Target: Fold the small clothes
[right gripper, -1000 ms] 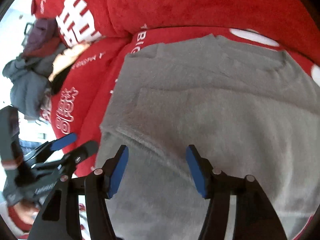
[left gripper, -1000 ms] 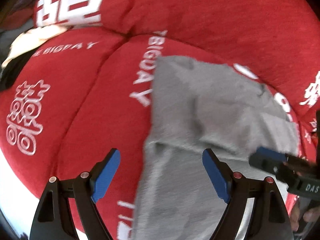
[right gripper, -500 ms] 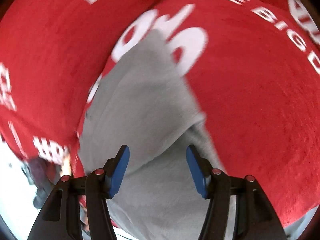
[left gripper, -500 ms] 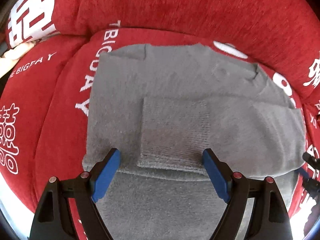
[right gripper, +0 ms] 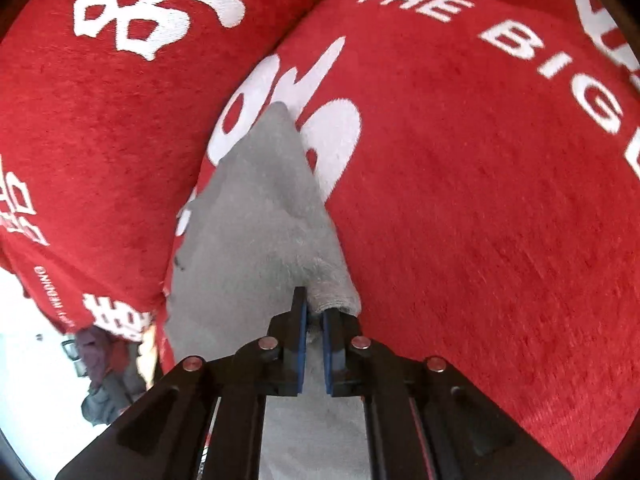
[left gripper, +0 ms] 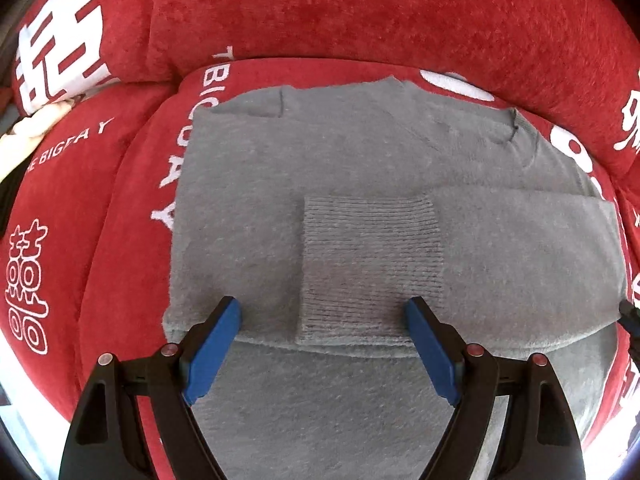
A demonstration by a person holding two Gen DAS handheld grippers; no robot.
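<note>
A grey knit sweater [left gripper: 360, 160] lies flat on a red sofa seat, one sleeve folded across its body with the ribbed cuff [left gripper: 372, 264] in the middle. My left gripper [left gripper: 324, 344] is open and empty, hovering just above the sweater near the cuff's lower edge. My right gripper [right gripper: 315, 322] is shut on the sweater's right edge [right gripper: 264, 216], pinching a fold of grey fabric. Its tip just shows at the right edge of the left wrist view [left gripper: 630, 316].
The red sofa cover [left gripper: 360, 12] with white lettering has a raised back cushion behind the sweater. A neighbouring seat cushion [right gripper: 480, 160] lies to the right. A pile of other clothes [right gripper: 100, 360] sits far left beyond the sofa.
My right gripper moved to the sweater's right edge and closed on the fabric. My left gripper shifted right and settled, open, over the folded sleeve.
</note>
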